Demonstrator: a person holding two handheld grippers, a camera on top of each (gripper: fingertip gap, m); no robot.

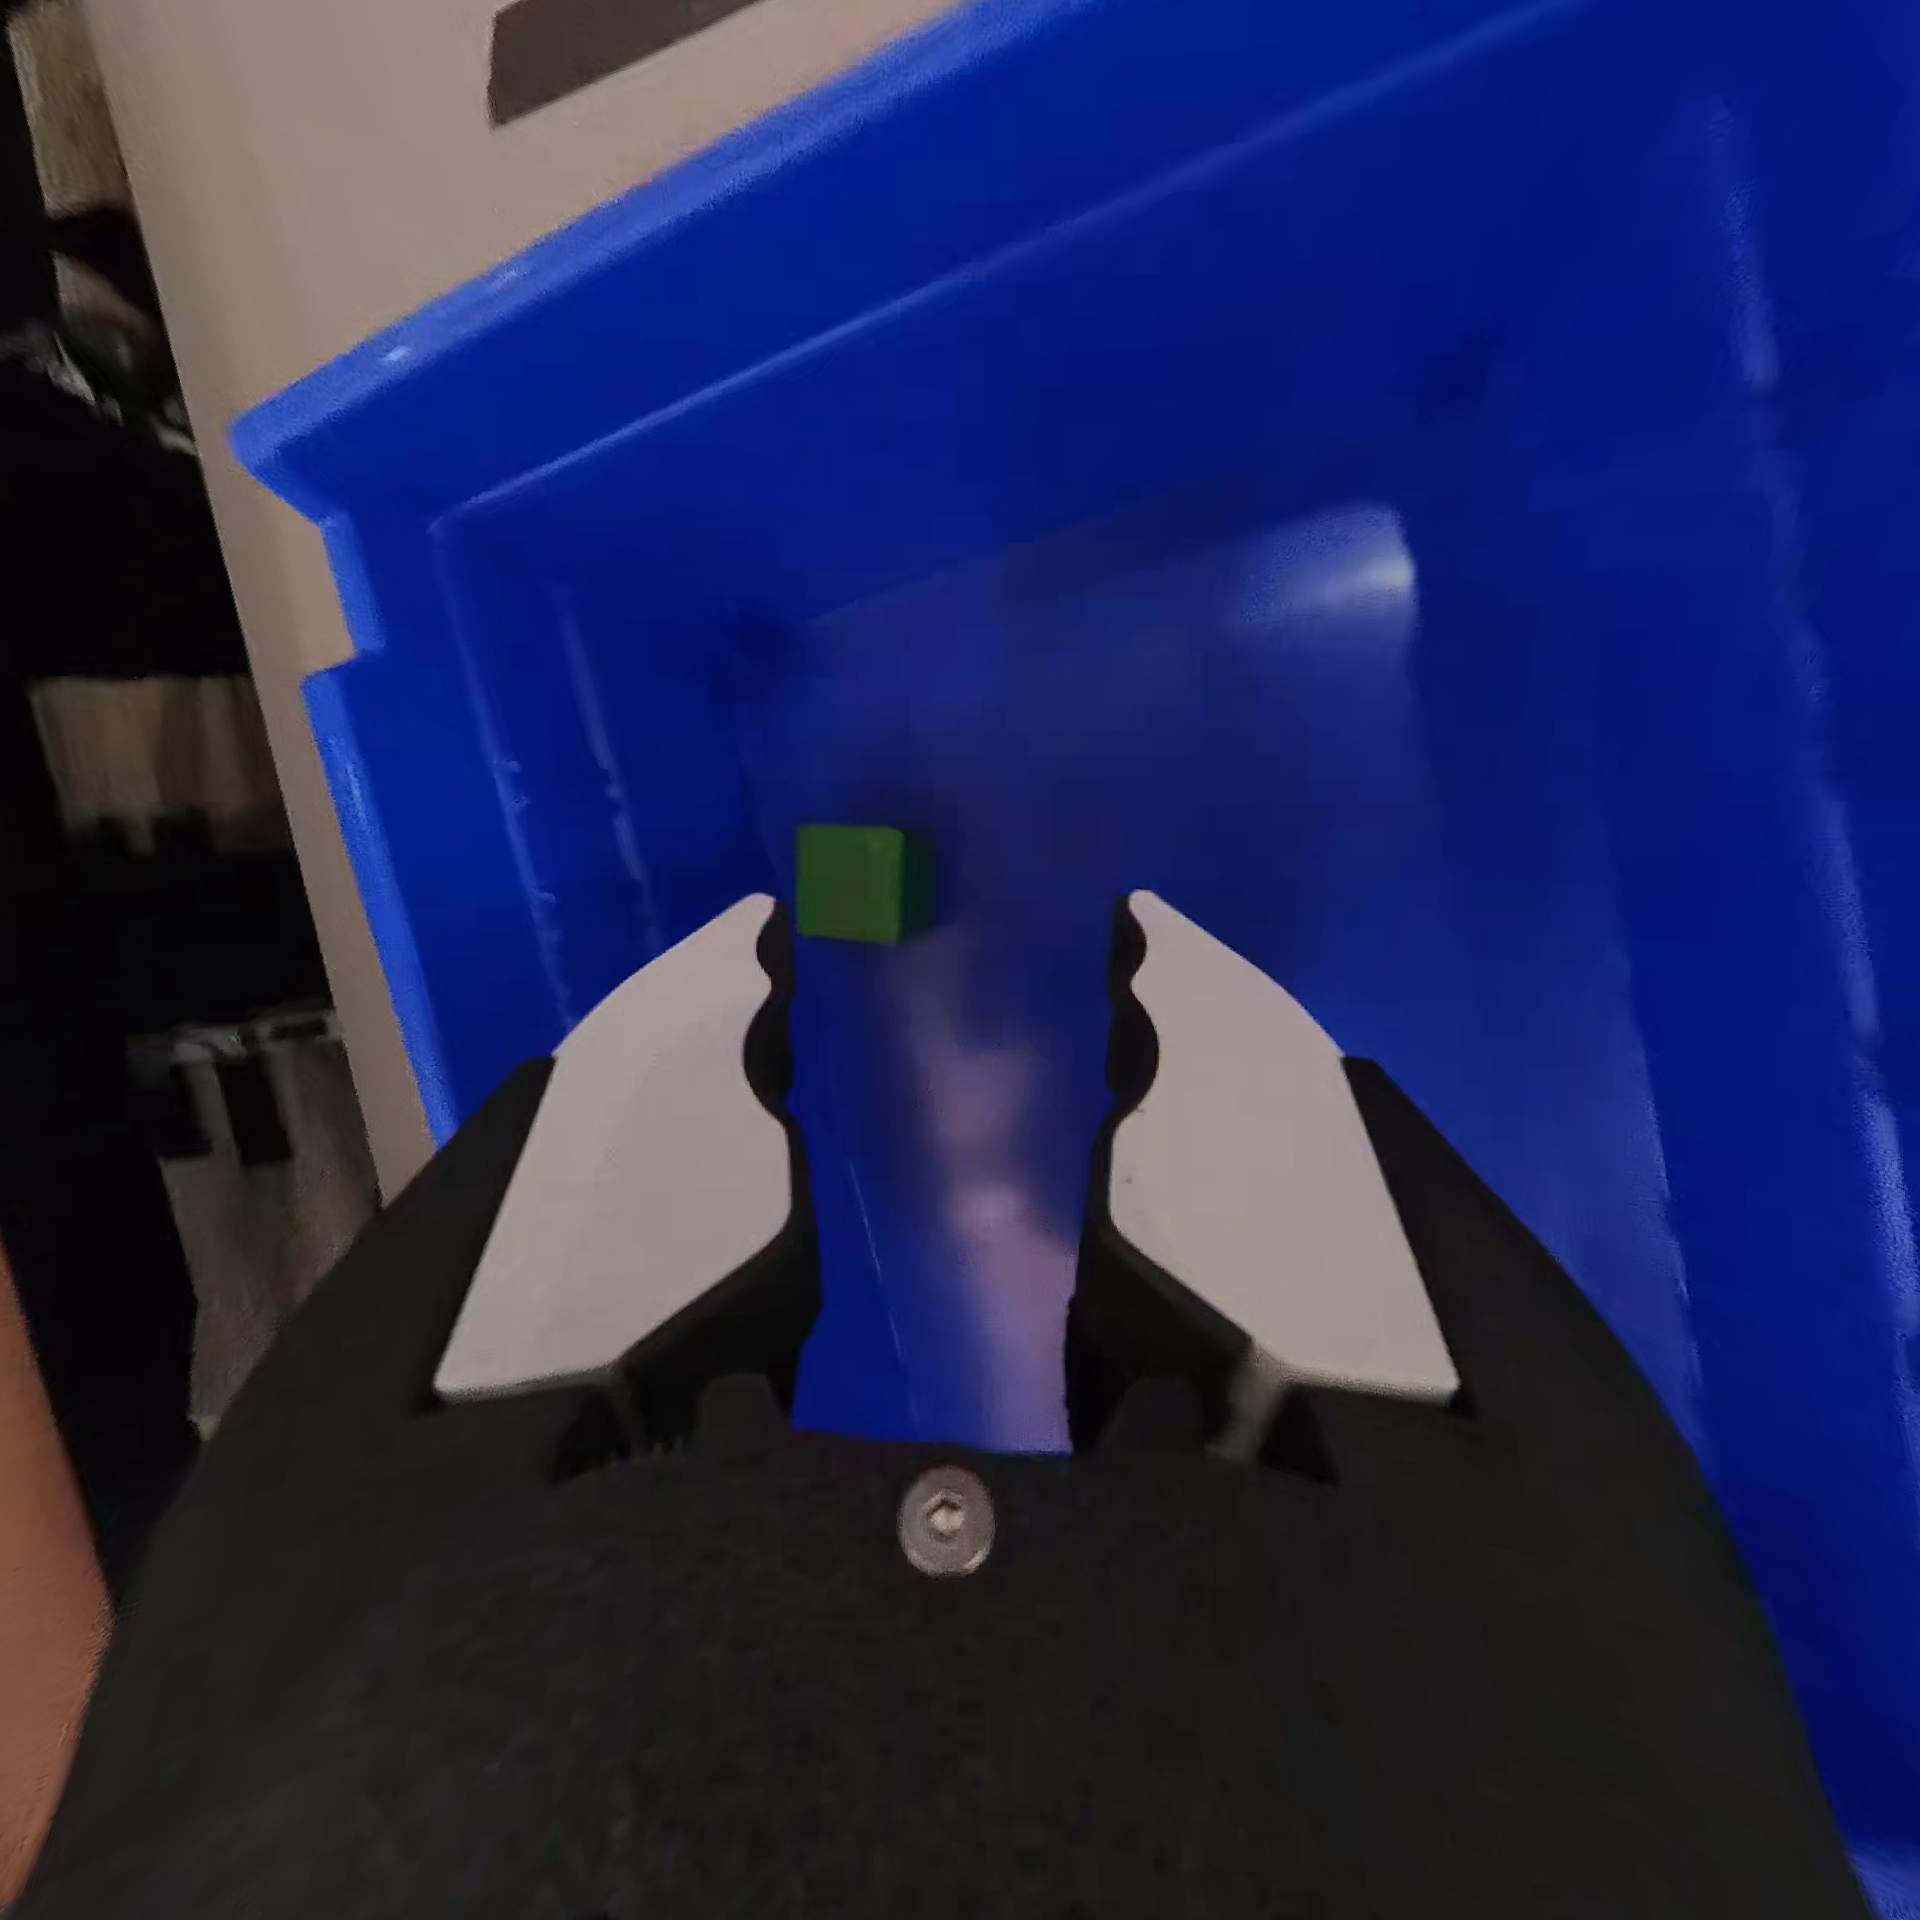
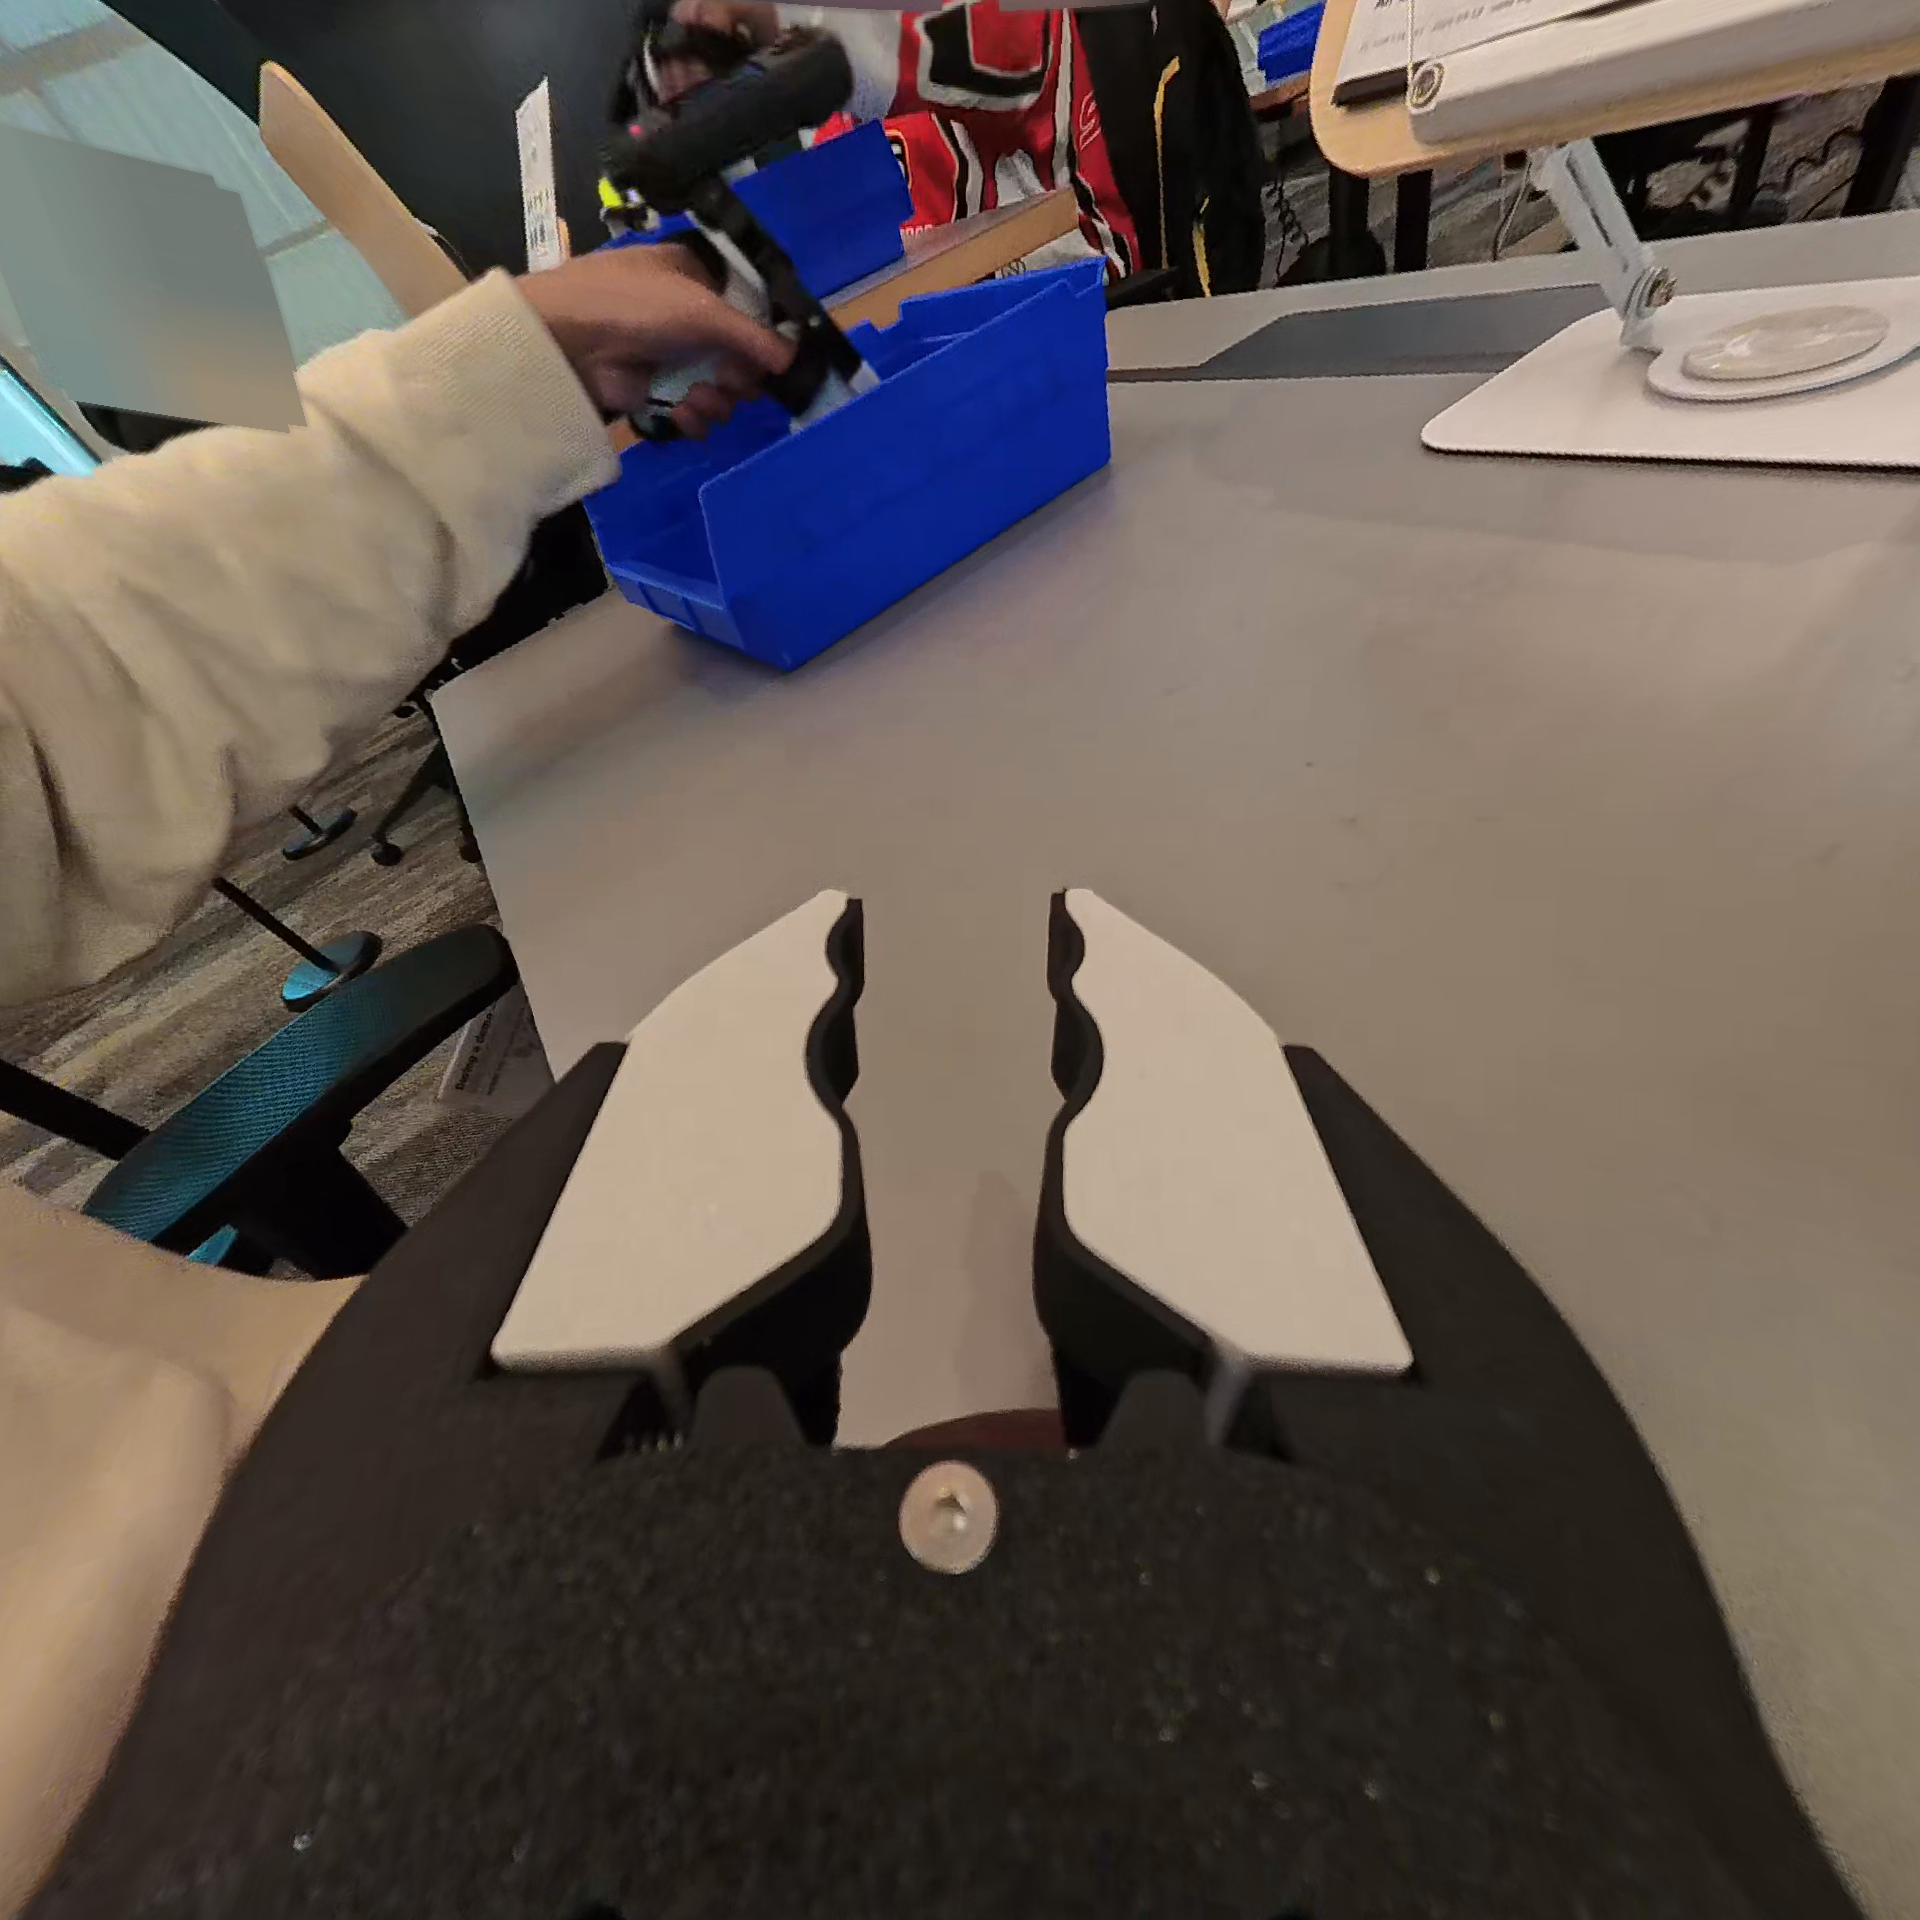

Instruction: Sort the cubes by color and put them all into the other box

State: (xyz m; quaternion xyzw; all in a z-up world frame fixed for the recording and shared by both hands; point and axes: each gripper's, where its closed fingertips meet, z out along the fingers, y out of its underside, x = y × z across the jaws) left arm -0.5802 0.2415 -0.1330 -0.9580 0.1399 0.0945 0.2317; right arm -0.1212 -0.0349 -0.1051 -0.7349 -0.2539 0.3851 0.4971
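In the left wrist view a green cube [image 1: 861, 883] lies on the floor of a blue box [image 1: 1143, 416], near its left wall. My left gripper [image 1: 951, 909] is open and empty inside the box; the cube sits just beyond its left fingertip. In the right wrist view my right gripper [image 2: 956, 904] is open and empty, low over the grey table [image 2: 1351, 675]. The blue box [image 2: 904, 488] stands at the table's far left, with the left gripper [image 2: 800, 353] reaching into it. No other cubes show.
A second blue box [image 2: 831, 208] stands behind the first. A white stand base [image 2: 1662, 384] sits at the far right of the table. A person's cream sleeve [image 2: 260, 582] crosses the left side. A chair [image 2: 291, 1081] stands beside the table's left edge. The gap from one gripper's tips to the other's is roughly 55 centimetres.
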